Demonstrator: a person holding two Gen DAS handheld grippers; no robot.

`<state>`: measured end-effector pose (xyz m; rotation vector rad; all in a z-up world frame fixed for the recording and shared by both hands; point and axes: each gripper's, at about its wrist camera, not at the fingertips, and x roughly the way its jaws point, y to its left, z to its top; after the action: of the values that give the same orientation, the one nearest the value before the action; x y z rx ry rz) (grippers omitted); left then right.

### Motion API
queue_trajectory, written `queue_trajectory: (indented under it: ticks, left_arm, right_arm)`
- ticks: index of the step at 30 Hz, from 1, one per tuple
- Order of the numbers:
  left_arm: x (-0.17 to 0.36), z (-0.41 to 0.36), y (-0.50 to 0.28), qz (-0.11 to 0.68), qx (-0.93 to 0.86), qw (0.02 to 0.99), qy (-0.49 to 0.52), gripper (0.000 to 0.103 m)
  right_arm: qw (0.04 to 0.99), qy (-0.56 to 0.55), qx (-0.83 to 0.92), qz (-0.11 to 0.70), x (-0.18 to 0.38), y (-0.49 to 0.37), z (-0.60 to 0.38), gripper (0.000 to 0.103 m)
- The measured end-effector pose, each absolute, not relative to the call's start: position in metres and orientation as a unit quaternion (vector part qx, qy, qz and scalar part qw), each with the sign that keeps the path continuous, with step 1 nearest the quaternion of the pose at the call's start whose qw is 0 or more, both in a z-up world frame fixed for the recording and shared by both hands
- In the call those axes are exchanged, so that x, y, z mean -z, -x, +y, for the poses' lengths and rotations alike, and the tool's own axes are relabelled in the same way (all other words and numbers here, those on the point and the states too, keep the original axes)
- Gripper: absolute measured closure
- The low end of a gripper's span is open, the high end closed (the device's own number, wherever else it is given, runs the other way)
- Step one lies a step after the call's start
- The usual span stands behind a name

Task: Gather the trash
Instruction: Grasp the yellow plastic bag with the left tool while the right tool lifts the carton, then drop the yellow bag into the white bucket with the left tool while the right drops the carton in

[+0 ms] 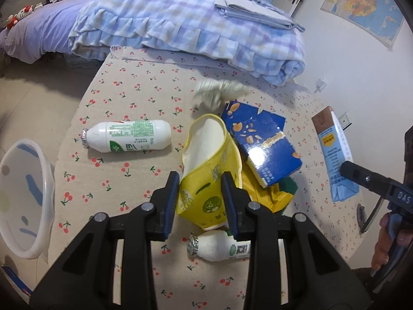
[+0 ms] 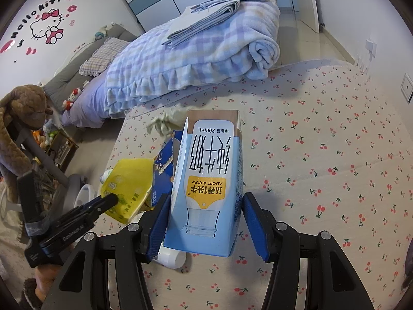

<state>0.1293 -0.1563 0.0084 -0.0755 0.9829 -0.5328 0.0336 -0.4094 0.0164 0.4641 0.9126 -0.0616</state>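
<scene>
My left gripper (image 1: 200,200) is shut on a squashed yellow paper cup (image 1: 206,160), its blue pads against both sides; the same cup (image 2: 126,188) shows at left in the right wrist view. My right gripper (image 2: 206,222) is shut on a light-blue milk carton (image 2: 209,180), held off the sheet; this carton (image 1: 333,155) appears at the right edge of the left wrist view. On the cherry-print sheet (image 1: 124,98) lie a white bottle with a green label (image 1: 126,139), a smaller white bottle (image 1: 219,248), a torn blue box (image 1: 263,142) and a crumpled tissue (image 1: 219,93).
A white plastic bin (image 1: 23,196) stands beside the sheet at the left edge. A folded checked blanket (image 1: 193,25) with grey cloths on top fills the far side. A person's hand (image 1: 387,245) holds the right gripper's handle. Bare sheet extends to the right (image 2: 335,155).
</scene>
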Motion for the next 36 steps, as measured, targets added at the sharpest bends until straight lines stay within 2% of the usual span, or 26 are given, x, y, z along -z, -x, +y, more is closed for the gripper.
queue_trajectory:
  ticks: [19,36]
  left_arm:
    - [-0.045,-0.059,-0.107,0.419,0.23,0.872,0.107,0.068]
    - [-0.023,0.064,-0.108,0.419,0.097,0.893,0.135,0.068]
  right_arm:
    - [0.884,-0.188,-0.016,0.427,-0.035,-0.054,-0.344,0.045]
    - [0.878,-0.15,-0.101,0.442,-0.033,-0.094,-0.236,0.045]
